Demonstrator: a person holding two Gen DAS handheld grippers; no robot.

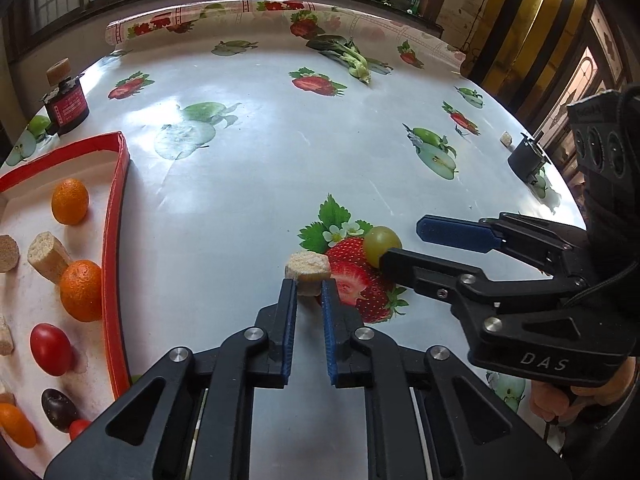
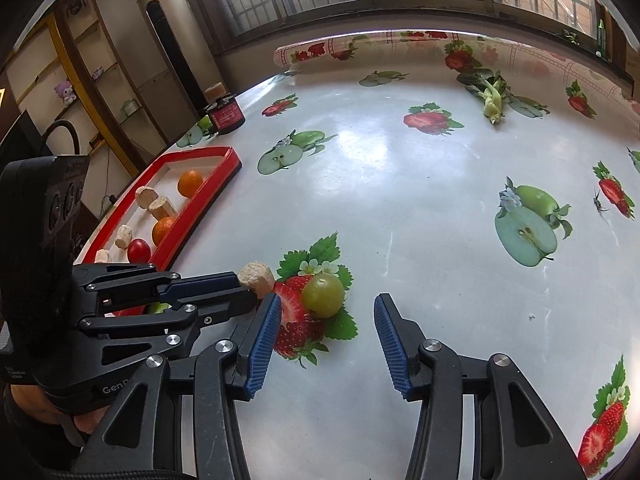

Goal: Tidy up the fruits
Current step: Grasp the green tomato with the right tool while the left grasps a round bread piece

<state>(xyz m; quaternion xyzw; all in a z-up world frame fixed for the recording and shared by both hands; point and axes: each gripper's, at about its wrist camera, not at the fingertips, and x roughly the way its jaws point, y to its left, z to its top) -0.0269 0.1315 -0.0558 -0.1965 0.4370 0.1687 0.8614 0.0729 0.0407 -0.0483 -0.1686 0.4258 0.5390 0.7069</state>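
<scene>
My left gripper (image 1: pixel 309 286) is shut on a beige banana slice (image 1: pixel 307 267) just above the tablecloth; it also shows in the right wrist view (image 2: pixel 257 277). A green grape (image 1: pixel 381 245) lies on a printed strawberry beside it. My right gripper (image 2: pixel 325 304) is open, its fingers on either side of the grape (image 2: pixel 323 294), which lies near the left finger. A red-rimmed tray (image 1: pixel 116 216) at the left holds oranges (image 1: pixel 70 201), a red tomato (image 1: pixel 50 349), banana slices (image 1: pixel 47 255) and a dark fruit (image 1: pixel 59 409).
A dark jar with a cork-like piece on top (image 1: pixel 66 104) stands behind the tray. A leafy green vegetable (image 1: pixel 346 56) lies at the far side of the table. A small black object (image 1: pixel 526 159) sits near the right edge.
</scene>
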